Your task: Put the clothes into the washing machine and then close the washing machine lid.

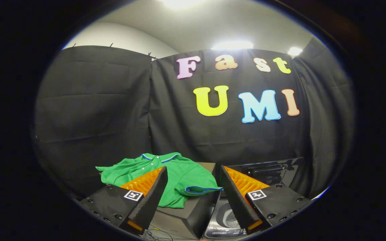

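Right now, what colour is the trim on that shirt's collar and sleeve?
Blue trim on the green polo shirt, clearest in the gripper view, just beyond the open tongs.

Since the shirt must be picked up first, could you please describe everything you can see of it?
The shirt is a bright green polo of soft knit-looking cloth, with blue trim at the collar and sleeve cuff and a buttoned placket. It lies spread flat, slightly rumpled, on a dark box beside the washer, one sleeve hanging over the box edge toward the washer. The gripper is open; its fingers stand apart before the shirt, not pressing on it. The left finger hides part of the shirt.
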A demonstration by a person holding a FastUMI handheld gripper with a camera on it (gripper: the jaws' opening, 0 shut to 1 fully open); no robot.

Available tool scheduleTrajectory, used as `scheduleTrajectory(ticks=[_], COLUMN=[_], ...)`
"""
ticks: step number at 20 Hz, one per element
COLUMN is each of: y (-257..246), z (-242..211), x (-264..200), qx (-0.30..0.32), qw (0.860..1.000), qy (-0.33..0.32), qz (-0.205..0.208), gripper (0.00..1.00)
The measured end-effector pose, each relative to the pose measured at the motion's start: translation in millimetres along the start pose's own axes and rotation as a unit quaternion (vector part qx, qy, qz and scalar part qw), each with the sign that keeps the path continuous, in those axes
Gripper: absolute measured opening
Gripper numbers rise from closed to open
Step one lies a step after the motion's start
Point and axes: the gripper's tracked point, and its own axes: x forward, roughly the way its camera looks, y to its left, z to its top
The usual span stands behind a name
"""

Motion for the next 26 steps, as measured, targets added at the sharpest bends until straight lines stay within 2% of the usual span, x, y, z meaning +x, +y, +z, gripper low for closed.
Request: scheduleTrajectory(ticks=[12,19,26], y=[67,114,143], z=[6,-19,-67], x=[82,133,162], qx=[-0.012,-0.018,-0.017], qw=[0.997,0.991,0.977], qy=[0.053,0.113,0.199], qz=[0.046,0.068,0.076], gripper=[0.98,0.98,0.98])
